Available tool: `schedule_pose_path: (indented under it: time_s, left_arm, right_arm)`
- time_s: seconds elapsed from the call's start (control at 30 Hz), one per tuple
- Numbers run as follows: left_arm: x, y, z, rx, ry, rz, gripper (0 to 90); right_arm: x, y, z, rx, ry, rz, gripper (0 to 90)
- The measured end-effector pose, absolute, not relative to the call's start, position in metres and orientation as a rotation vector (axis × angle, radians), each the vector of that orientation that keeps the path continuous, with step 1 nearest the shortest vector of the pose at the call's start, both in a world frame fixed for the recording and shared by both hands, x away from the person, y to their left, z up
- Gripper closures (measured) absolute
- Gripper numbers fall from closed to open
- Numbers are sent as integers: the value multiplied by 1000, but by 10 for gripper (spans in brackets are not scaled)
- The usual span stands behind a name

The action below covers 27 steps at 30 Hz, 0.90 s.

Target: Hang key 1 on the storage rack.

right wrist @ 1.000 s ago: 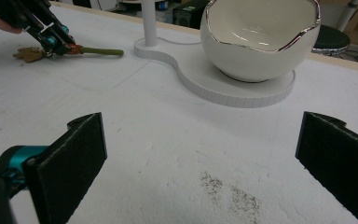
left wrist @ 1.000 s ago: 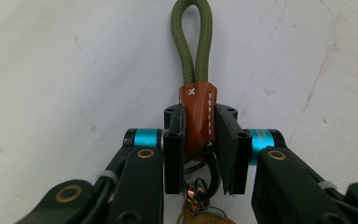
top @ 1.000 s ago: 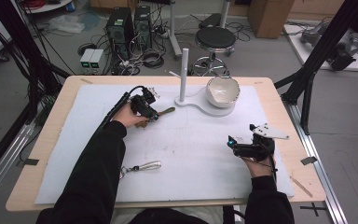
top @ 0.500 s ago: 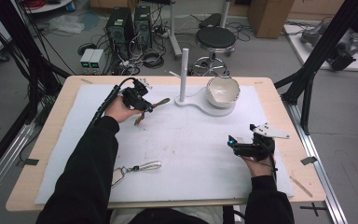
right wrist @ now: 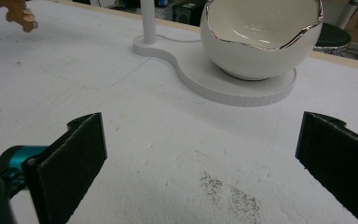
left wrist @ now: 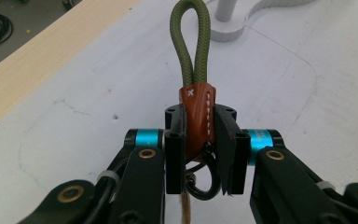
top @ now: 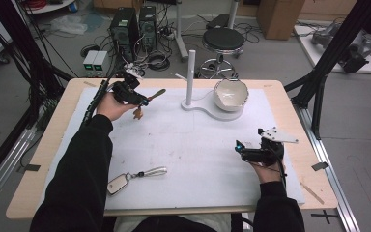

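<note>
Keychain (left wrist: pixel 196 116) sits clamped at its brown leather collar between your left gripper (top: pixel 140 98) pads, green cord loop (left wrist: pixel 192 42) pointing ahead toward the white stand (top: pixel 190 72). That narrow collar could pivot or slide out if you swing fast, letting the loop miss the peg. Your right gripper (right wrist: pixel 200 154) rests wide apart, holding nothing, beside the bowl (right wrist: pixel 261 32).

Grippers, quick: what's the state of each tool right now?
Left tool: closed on the brown leather tab of a keychain with a green cord loop.
Right tool: open, holding nothing.
</note>
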State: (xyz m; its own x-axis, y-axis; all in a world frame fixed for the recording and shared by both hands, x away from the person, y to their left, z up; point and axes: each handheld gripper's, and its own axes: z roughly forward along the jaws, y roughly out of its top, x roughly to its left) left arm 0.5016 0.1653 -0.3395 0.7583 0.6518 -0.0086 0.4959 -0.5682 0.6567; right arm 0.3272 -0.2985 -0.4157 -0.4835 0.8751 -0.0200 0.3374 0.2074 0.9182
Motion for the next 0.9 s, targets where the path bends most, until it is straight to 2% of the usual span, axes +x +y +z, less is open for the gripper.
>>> schedule_pose_path:
  time_s: [0.23, 0.37, 0.9]
  left_arm:
    - [503, 161, -320, 2269, 833, 325, 748]
    - [500, 150, -307, 2282, 784, 380, 748]
    - [505, 138, -279, 2222, 761, 440, 750]
  right_arm:
    - [327, -298, -415, 1127, 1926, 1260, 8]
    - [326, -298, -415, 1122, 1929, 1259, 8]
    - [328, -296, -415, 1106, 1942, 1244, 8]
